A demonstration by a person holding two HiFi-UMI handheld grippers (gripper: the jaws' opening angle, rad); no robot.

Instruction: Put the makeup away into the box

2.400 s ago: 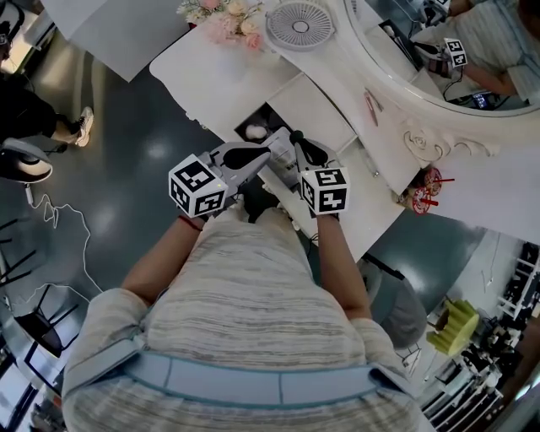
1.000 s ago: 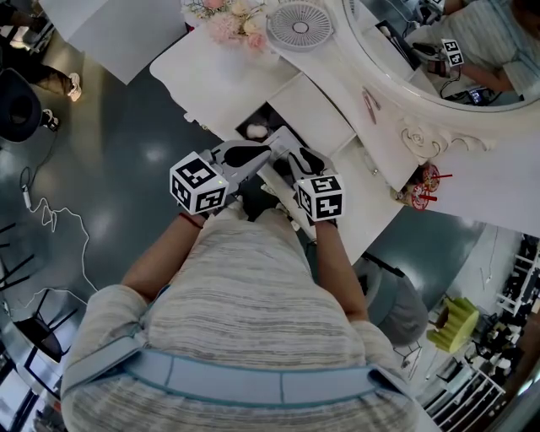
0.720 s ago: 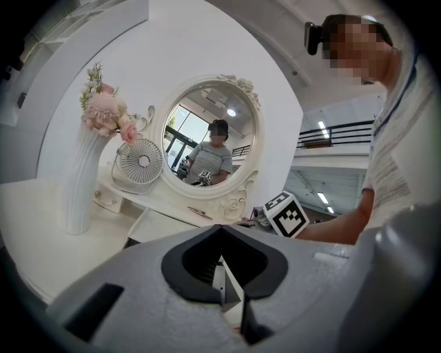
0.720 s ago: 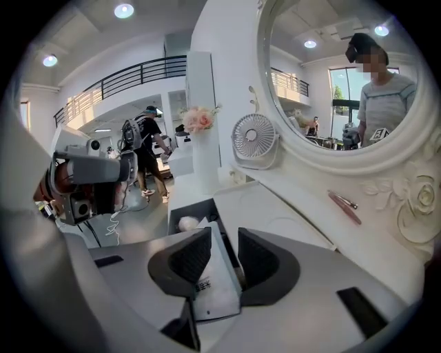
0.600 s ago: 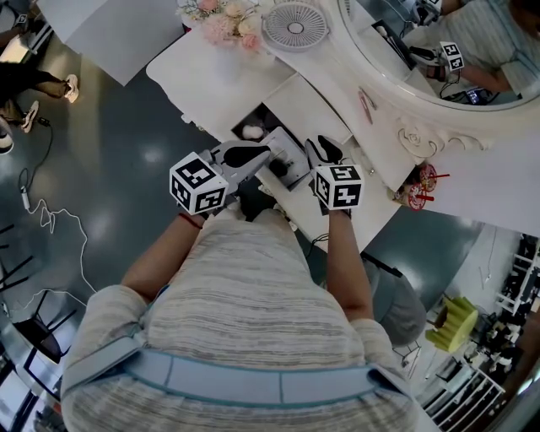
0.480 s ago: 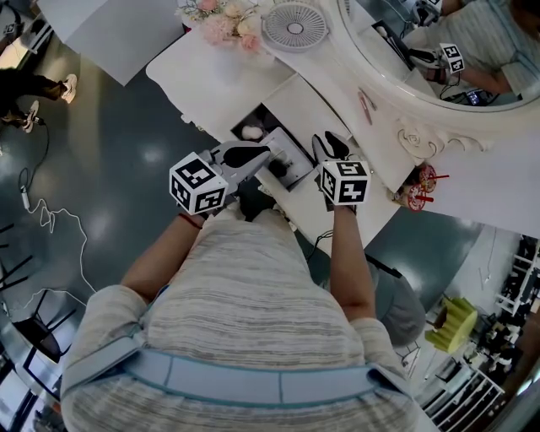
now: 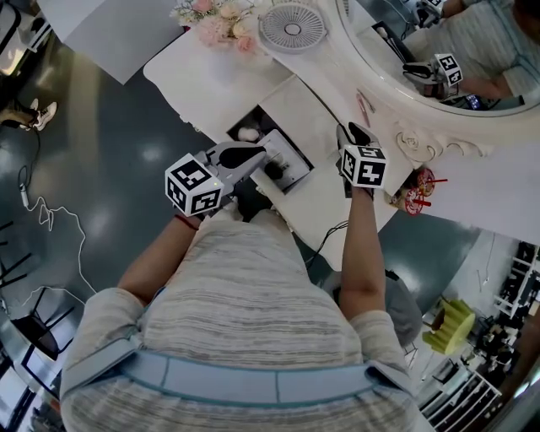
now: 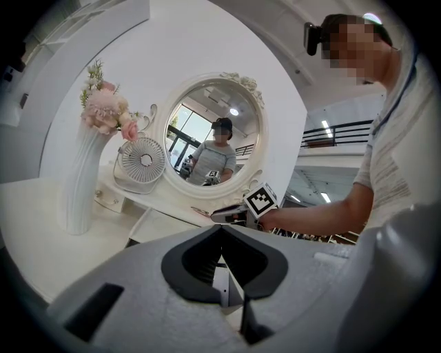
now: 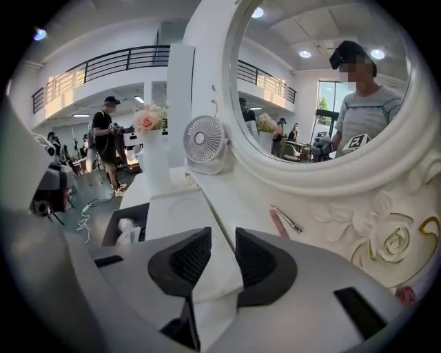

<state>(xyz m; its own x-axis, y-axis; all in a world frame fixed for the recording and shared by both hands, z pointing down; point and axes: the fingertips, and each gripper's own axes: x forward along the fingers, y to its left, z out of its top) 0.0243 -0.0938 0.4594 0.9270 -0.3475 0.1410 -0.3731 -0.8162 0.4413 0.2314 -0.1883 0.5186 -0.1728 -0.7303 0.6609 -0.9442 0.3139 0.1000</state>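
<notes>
A dark open box (image 7: 245,125) is set into the white dressing table (image 7: 325,198), with a white puff (image 7: 248,133) inside and a white tray (image 7: 285,152) beside it holding dark items. My left gripper (image 7: 267,154) rests at the tray's near edge; its pads meet at the tips (image 8: 222,229). A pink makeup stick (image 7: 364,106) lies under the mirror, also ahead in the right gripper view (image 9: 278,224) next to a thin metal piece. My right gripper (image 7: 352,132) hovers over the table near it, open (image 9: 222,243), nothing between the pads.
A round mirror (image 7: 439,59) in an ornate white frame backs the table. A small fan (image 7: 293,25) and a vase of pink flowers (image 7: 215,24) stand at the far end. A red ornament (image 7: 418,191) sits at the right edge. People stand in the hall (image 9: 110,141).
My right gripper has left the tray and moved right and away, toward the mirror and the pink stick. The left gripper has stayed where it was.
</notes>
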